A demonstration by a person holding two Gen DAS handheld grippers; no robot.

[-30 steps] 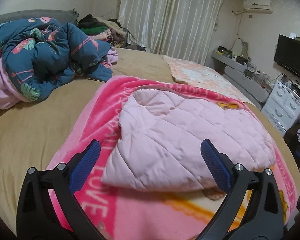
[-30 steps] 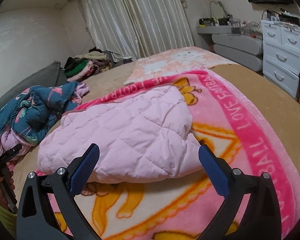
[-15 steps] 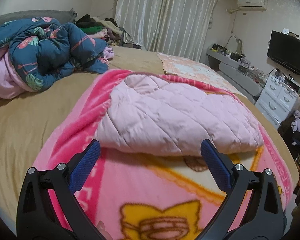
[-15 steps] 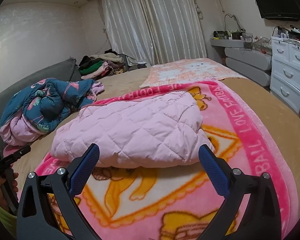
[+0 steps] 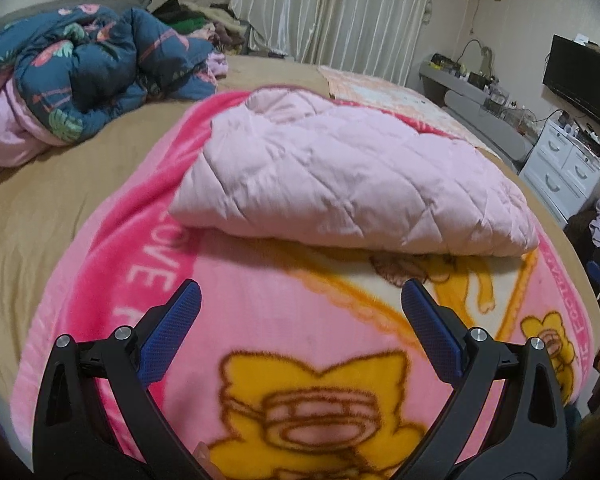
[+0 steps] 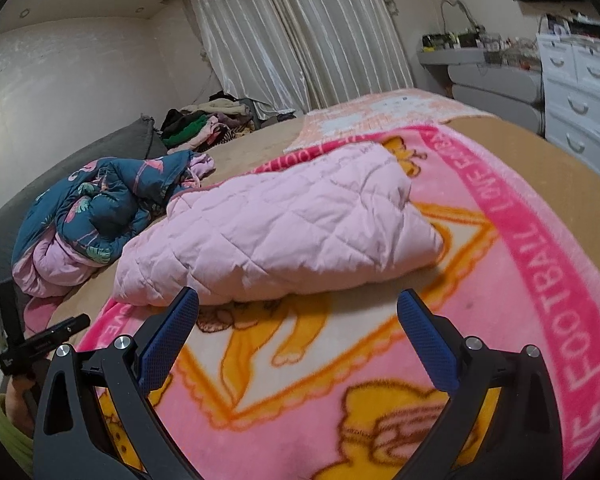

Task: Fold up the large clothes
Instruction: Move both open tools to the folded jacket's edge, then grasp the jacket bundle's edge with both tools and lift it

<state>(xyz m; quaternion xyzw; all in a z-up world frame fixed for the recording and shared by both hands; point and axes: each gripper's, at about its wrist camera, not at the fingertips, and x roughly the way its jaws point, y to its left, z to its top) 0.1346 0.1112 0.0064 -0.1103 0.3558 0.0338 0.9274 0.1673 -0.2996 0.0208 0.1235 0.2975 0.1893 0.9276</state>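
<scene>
A pink quilted garment is seen lying folded into a compact bundle on a pink cartoon blanket, which is spread over the bed — presumably to give a flat folding surface. Both tools are held back from it: the left hand-held gripper and the right hand-held gripper are spread wide and nothing is grasped. A crumpled blue floral quilt is left well apart — likely awaiting folding.
</scene>
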